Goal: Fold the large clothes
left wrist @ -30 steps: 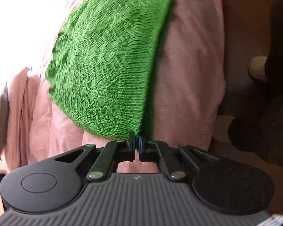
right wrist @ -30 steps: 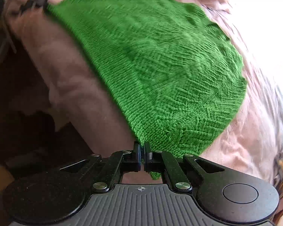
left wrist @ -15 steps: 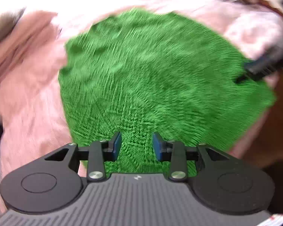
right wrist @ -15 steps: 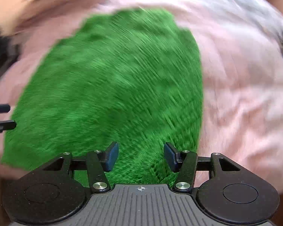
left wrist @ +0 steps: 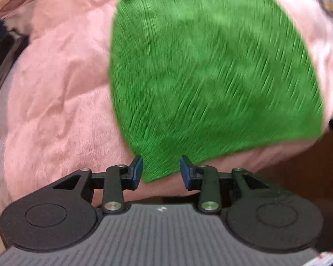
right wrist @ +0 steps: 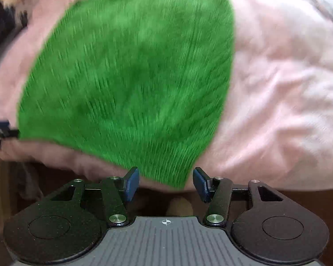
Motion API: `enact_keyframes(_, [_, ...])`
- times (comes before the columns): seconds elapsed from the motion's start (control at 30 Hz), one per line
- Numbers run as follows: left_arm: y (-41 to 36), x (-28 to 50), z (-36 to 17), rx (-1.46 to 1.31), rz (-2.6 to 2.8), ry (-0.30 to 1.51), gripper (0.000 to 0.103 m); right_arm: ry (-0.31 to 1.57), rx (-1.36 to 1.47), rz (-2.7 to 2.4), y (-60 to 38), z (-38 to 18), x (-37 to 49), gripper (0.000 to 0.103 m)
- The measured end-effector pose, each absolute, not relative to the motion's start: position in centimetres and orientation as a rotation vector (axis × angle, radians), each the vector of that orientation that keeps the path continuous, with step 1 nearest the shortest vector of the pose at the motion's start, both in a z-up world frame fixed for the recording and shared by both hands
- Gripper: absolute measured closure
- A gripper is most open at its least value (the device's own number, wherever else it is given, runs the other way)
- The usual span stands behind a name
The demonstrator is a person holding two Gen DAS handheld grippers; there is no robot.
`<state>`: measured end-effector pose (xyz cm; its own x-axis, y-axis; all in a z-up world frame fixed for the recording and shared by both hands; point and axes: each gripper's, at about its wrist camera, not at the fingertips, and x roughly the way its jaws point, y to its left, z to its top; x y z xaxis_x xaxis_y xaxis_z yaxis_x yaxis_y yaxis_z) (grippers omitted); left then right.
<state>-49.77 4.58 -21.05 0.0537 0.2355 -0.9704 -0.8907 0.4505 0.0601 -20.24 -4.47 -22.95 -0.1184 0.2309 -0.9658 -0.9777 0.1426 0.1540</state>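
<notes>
A green knitted garment (left wrist: 206, 73) lies spread flat on a pink fleecy blanket (left wrist: 55, 102), seen from above by both wrist cameras; both views are motion-blurred, so the knit pattern cannot be read. In the left wrist view the garment fills the field from about 12 o'clock round to 3 o'clock, and its nearest corner tapers down toward 6 o'clock, ending in the gap between the blue pads (left wrist: 137, 171) of the left gripper (left wrist: 161, 173). The jaws stand apart and released, the pads clear of the cloth, with nothing grasped. In the right wrist view the same garment (right wrist: 133, 77) occupies the sector from 9 o'clock to 1 o'clock, the blanket (right wrist: 277, 102) extending to 3 o'clock. Its near corner reaches down between the blue pads (right wrist: 132, 182) of the right gripper (right wrist: 166, 182), whose jaws are wide and released, holding nothing. At 9 o'clock in this view the tip of the other gripper shows just beside the garment's left corner. Dark brown flooring (left wrist: 299, 173) lies beyond the blanket's near edge.
</notes>
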Motion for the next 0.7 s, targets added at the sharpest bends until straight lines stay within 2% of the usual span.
enact_keyframes(0.13, [4.9,-46.6,-15.0,-0.690,1.049,1.064,0.054,1.153,-0.750,1.406,-3.9,-16.0,-19.3,0.050])
enact_keyframes(0.2, [3.4,-45.5,-11.8,-0.661,1.081,1.009,0.046,1.108,-0.706,1.469,-4.5,-12.9,-19.2,0.045])
enact_keyframes(0.33, [0.0,-43.7,-7.4,-0.628,1.119,0.952,0.042,1.051,-0.676,1.568,-6.3,-8.2,-19.3,0.036])
enact_keyframes(0.53, [-4.2,-42.0,-3.6,-0.629,1.132,0.944,0.041,1.017,-0.671,1.610,-10.5,-4.6,-19.5,0.034])
enact_keyframes(0.6, [-4.9,-41.8,-2.9,-0.612,1.139,0.933,0.025,1.024,-0.671,1.612,-11.6,-4.1,-19.5,0.033])
enact_keyframes(0.7, [-5.8,-41.6,-2.0,-0.577,1.140,0.918,0.021,1.019,-0.679,1.595,-12.5,-3.7,-19.6,0.033])
